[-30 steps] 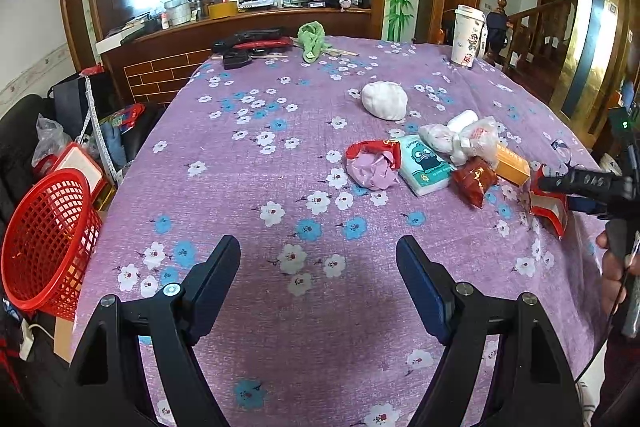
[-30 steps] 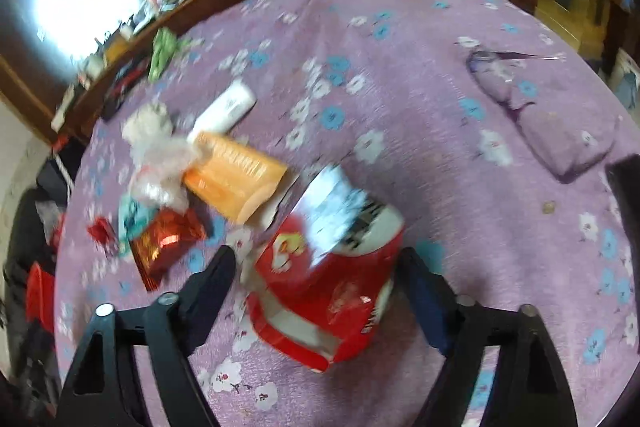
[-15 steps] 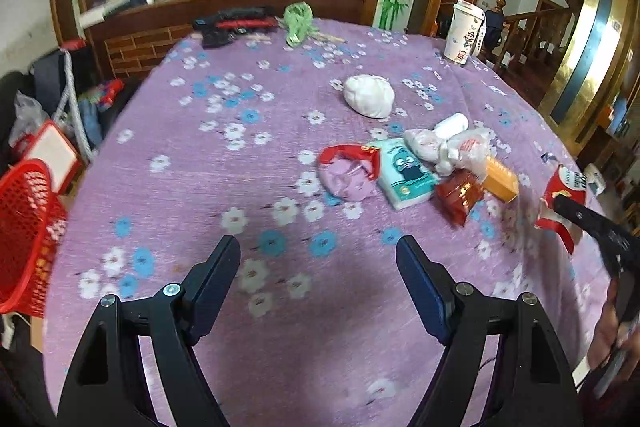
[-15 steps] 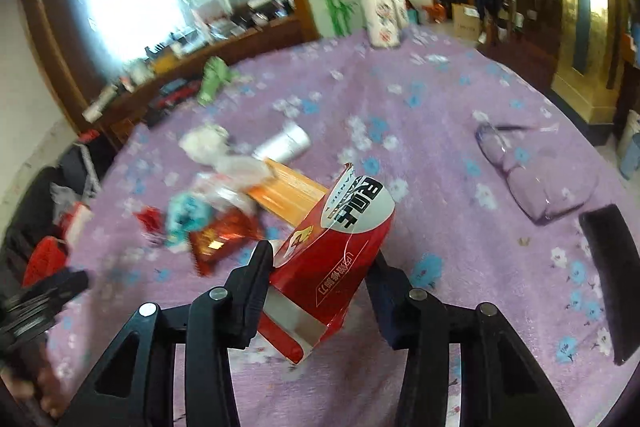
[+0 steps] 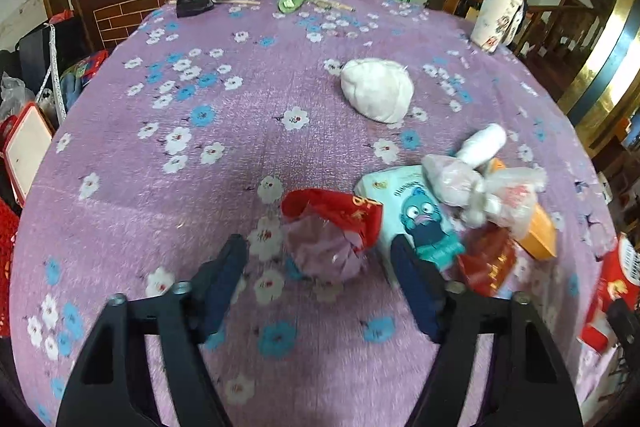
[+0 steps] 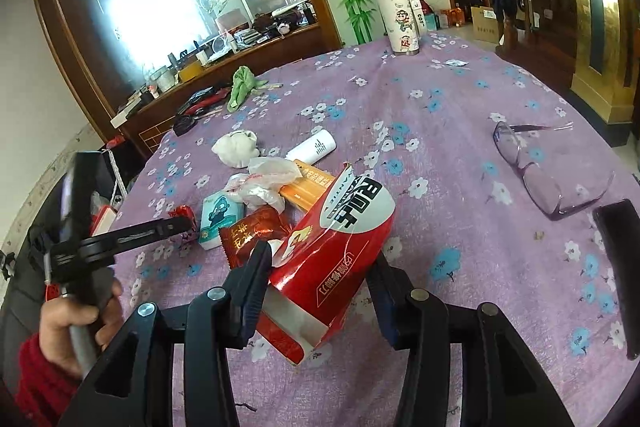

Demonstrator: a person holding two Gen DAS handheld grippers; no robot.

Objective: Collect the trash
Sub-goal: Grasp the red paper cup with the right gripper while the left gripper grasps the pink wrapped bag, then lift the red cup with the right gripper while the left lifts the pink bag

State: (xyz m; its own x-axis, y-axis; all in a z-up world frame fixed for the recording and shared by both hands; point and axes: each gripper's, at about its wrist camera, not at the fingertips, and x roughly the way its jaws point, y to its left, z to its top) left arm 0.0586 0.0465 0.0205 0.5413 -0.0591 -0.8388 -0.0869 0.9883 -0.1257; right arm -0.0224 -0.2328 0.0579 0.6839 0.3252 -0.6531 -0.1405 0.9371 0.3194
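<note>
Over purple tablecloth [image 6: 440, 131], right fingers [image 6: 256, 279] clamp red carton [image 6: 332, 259].

Left half of the table [image 5: 168, 187] is wide open; the wrapper pile [image 5: 472, 203] and glasses [image 6: 548, 179] crowd the right.

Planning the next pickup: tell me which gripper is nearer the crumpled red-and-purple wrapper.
Left. The left gripper straddles the red-and-purple wrapper, jaws closing, pads not yet touching. The right gripper sits further off, shut on the red carton.
</note>
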